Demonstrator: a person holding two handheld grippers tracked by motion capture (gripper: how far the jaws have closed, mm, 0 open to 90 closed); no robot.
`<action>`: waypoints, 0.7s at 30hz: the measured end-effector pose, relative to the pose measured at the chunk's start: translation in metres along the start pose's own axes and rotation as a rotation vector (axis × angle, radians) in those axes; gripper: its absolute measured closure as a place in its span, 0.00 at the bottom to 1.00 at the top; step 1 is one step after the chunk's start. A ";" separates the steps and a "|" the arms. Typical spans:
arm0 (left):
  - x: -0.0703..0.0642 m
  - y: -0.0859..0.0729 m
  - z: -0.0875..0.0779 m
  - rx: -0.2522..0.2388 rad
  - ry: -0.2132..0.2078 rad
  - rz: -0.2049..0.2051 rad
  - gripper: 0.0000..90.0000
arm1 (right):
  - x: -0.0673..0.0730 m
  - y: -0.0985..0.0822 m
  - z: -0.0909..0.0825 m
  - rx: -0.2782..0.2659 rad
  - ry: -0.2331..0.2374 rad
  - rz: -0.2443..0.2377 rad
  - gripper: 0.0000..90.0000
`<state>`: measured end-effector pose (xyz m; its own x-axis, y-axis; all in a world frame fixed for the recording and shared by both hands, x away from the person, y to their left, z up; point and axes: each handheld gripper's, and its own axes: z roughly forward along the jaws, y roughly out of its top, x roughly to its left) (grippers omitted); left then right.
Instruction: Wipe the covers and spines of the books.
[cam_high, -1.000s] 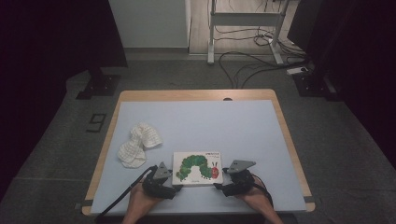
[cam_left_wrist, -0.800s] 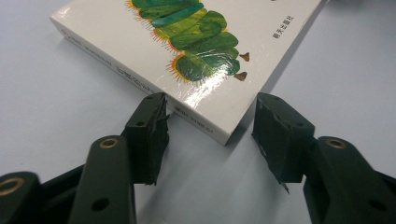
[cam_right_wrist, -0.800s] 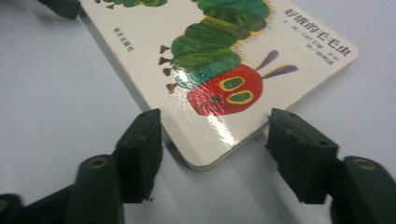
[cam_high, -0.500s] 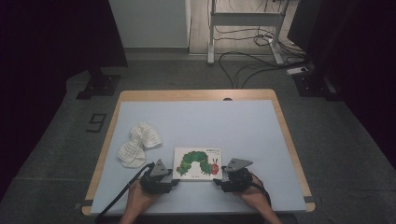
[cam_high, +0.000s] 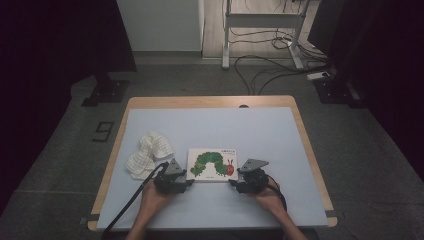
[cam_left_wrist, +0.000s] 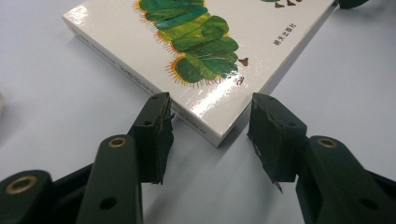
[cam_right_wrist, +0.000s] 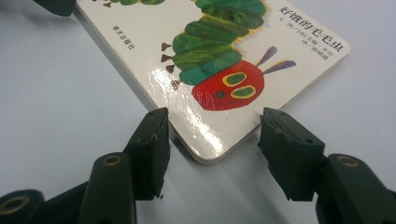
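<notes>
**Where my cameras sit**

One camera looks forward and down on my counter (cam_high: 210, 125) from above. Two ride my tongs, close and low, each facing a near corner of the book (cam_high: 213, 164), which all three views share.

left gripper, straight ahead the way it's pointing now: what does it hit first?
Most likely the picture book: its near corner sits between the left gripper's open jaws, which have just been closing. Neither pad seems to touch it yet, though depth is hard to judge.

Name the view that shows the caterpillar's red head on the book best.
The right gripper view: the red head is close and sharp on the book. The high view shows it tiny; the left gripper view shows the green body segments.
</notes>
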<state>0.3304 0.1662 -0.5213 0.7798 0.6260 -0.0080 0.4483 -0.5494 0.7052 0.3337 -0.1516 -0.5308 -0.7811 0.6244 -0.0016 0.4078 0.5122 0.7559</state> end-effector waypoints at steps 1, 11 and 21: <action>0.002 0.001 0.001 -0.003 0.000 -0.005 0.55 | -0.002 0.001 0.001 -0.003 -0.003 0.004 0.48; 0.021 0.012 0.011 -0.004 0.023 -0.004 0.55 | -0.018 0.011 0.014 -0.007 -0.027 0.021 0.51; 0.034 0.016 0.018 -0.012 0.034 -0.035 0.54 | -0.028 0.019 0.023 -0.003 -0.036 0.034 0.50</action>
<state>0.3717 0.1683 -0.5227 0.7484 0.6632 -0.0083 0.4693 -0.5206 0.7133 0.3744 -0.1461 -0.5309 -0.7492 0.6624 0.0004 0.4326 0.4888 0.7576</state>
